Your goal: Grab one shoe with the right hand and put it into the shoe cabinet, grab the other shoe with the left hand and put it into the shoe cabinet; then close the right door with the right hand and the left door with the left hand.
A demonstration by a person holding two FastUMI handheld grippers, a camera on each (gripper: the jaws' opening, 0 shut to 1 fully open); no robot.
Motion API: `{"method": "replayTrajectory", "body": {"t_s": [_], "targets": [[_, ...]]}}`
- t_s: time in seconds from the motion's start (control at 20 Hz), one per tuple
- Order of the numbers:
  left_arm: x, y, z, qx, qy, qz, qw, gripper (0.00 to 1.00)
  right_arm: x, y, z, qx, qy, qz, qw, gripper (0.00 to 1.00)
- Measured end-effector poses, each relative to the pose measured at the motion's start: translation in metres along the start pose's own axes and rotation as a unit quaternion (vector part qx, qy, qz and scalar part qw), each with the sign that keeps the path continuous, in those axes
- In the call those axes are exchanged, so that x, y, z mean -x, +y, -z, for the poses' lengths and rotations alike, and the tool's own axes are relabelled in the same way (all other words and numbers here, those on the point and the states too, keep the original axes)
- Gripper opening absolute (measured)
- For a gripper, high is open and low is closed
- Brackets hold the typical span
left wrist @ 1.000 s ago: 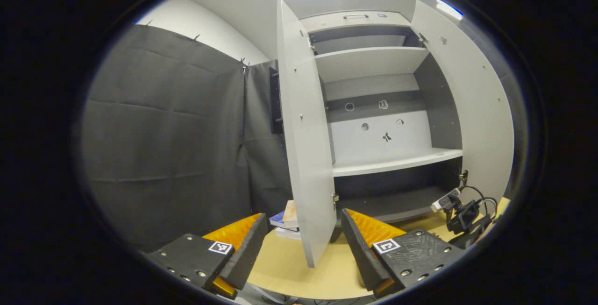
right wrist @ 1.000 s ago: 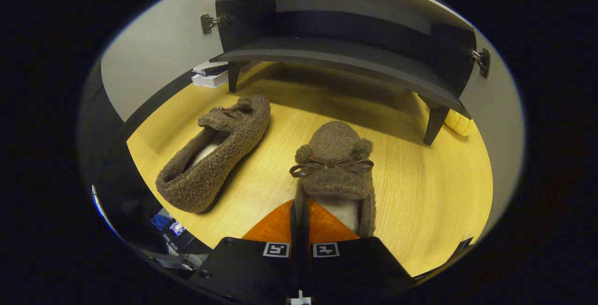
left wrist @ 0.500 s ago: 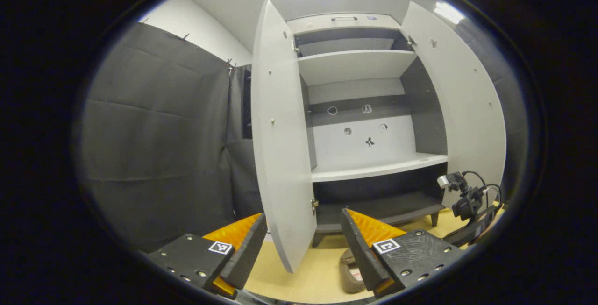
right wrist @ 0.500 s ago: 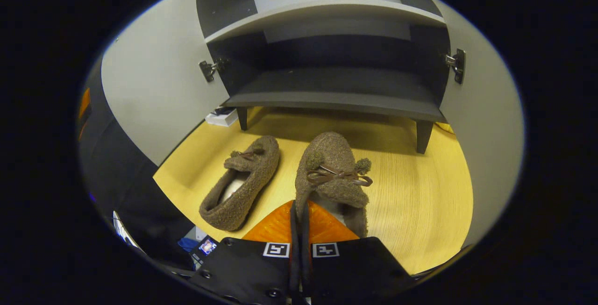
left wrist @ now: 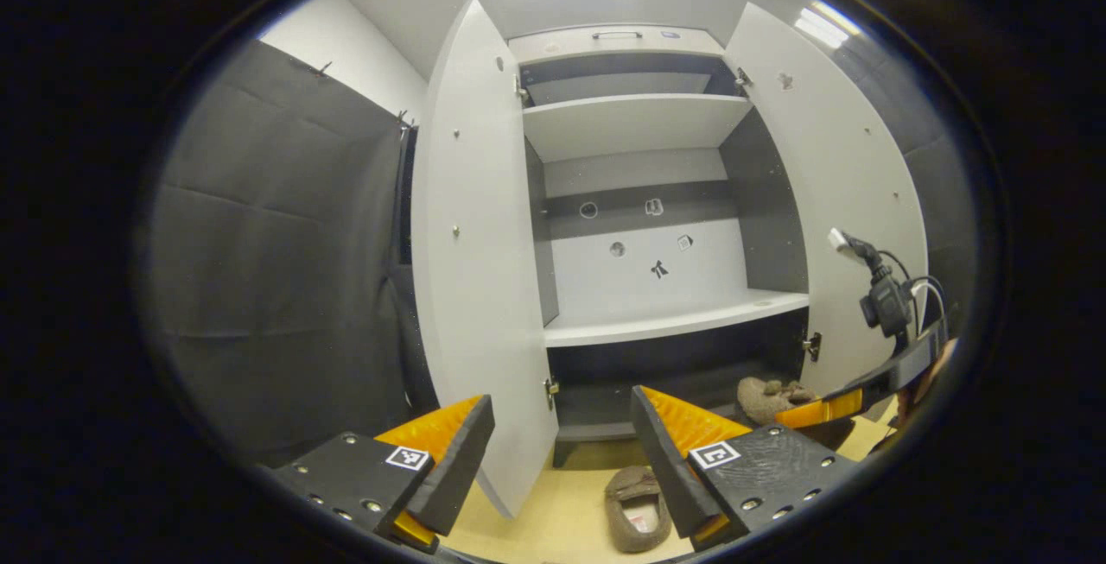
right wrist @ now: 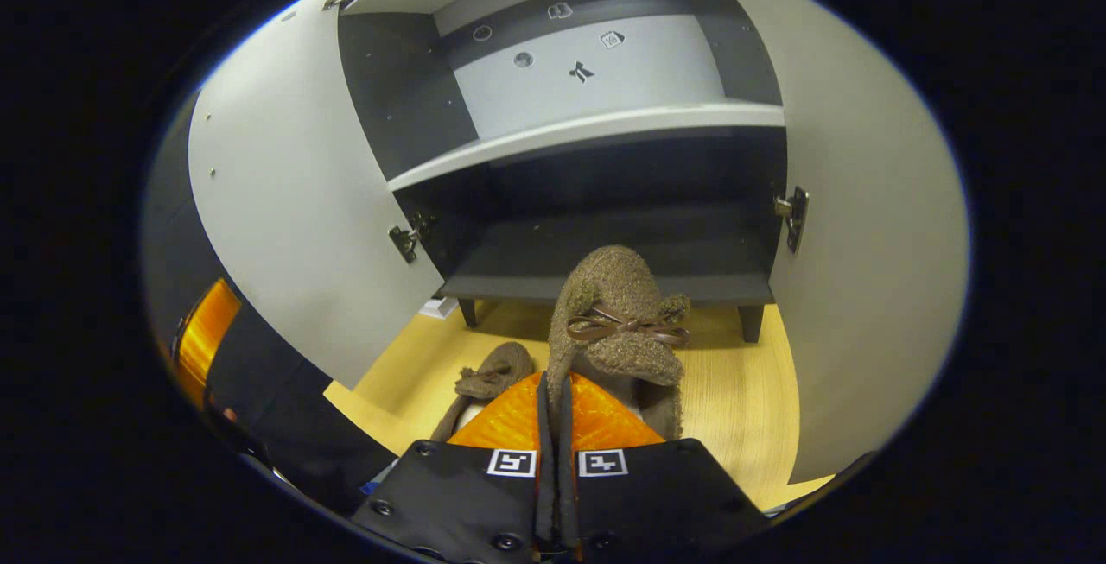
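So the right tool (right wrist: 553, 413) is clamped down on the heel edge of one fuzzy brown shoe (right wrist: 618, 313), fingers squeezed nearly together with just the shoe's rim between them, and it's held up off the floor with the toe pointing at the dark bottom shelf (right wrist: 605, 266) of the shoe cabinet (left wrist: 639, 322). In the left gripper view you can see that same shoe (left wrist: 769, 398) near the right side of the bottom opening, not set down yet as far as I can tell. The left tool (left wrist: 562, 452) is wide open with nothing in it, hanging back near the left door (left wrist: 471, 270). The other shoe (left wrist: 638, 508) is on the wood floor (right wrist: 406, 370) in front of the cabinet, untouched. Both doors are swung fully open, right door (left wrist: 842, 201) included. My read: only the first grab is done. Left to do: drop this shoe in, fetch the second one with the left tool, then shut both doors.
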State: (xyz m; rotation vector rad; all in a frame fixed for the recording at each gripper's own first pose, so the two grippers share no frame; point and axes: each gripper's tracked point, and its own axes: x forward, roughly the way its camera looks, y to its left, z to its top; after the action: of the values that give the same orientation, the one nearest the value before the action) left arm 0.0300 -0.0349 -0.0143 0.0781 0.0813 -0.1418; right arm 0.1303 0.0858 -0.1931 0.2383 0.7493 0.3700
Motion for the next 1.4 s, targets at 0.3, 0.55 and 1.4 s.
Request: {"method": "replayTrajectory", "body": {"t_s": [0.3, 0.55, 1.4], "targets": [[-0.005, -0.003, -0.001, 0.001, -0.003, 0.009, 1.000, 0.93, 0.019, 0.024, -0.057, 0.006, -0.051, -0.028, 0.998, 0.04], [-0.009, -0.004, -0.002, 0.002, -0.007, 0.015, 1.000, 0.93, 0.030, 0.041, -0.108, 0.030, -0.098, -0.042, 0.994, 0.04], [-0.019, -0.011, 0.005, 0.021, 0.003, 0.033, 0.999, 0.99, -0.022, 0.003, -0.275, 0.069, -0.191, 0.049, 0.978, 0.04]]}}
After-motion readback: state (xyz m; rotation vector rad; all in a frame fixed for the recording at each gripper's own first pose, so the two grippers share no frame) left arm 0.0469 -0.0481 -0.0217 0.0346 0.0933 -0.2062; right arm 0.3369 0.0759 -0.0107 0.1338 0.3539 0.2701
